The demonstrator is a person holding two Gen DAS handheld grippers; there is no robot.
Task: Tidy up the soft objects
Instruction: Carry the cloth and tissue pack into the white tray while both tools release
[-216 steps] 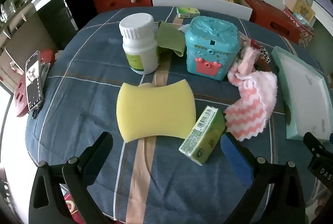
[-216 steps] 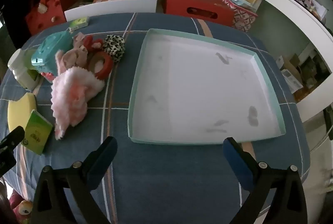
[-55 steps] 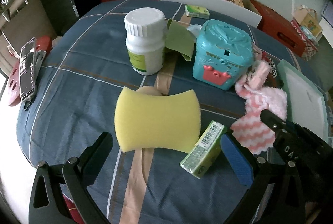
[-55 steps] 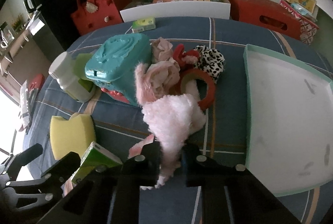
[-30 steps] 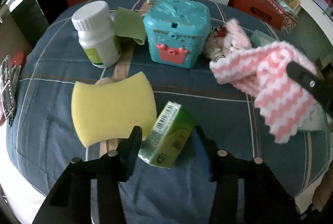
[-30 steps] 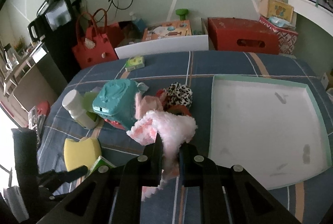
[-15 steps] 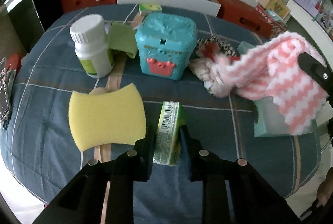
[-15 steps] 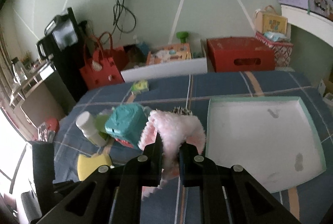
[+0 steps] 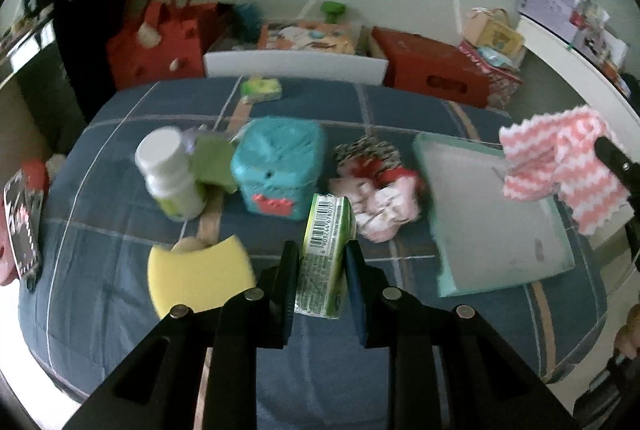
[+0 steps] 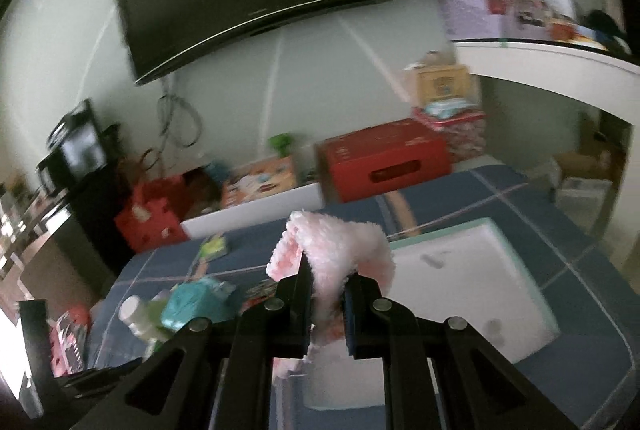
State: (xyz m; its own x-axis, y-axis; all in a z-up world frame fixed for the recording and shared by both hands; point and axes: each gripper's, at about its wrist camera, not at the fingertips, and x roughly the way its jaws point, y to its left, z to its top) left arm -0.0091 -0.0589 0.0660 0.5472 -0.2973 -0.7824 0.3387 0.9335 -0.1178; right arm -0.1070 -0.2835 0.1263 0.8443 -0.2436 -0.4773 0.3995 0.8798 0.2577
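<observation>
right tool (image 9: pixel 614 166) cut off, pink cloth (image 10: pixel 336 262) perhaps blurred

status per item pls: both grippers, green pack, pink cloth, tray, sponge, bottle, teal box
left gripper: shut on green pack
green pack: held off the table
right gripper: shut on pink cloth
pink cloth: held, draped over the jaws
tray: on the table, nothing in it
yellow sponge: flat on the table
white bottle: upright, capped
teal box: lid shut
</observation>
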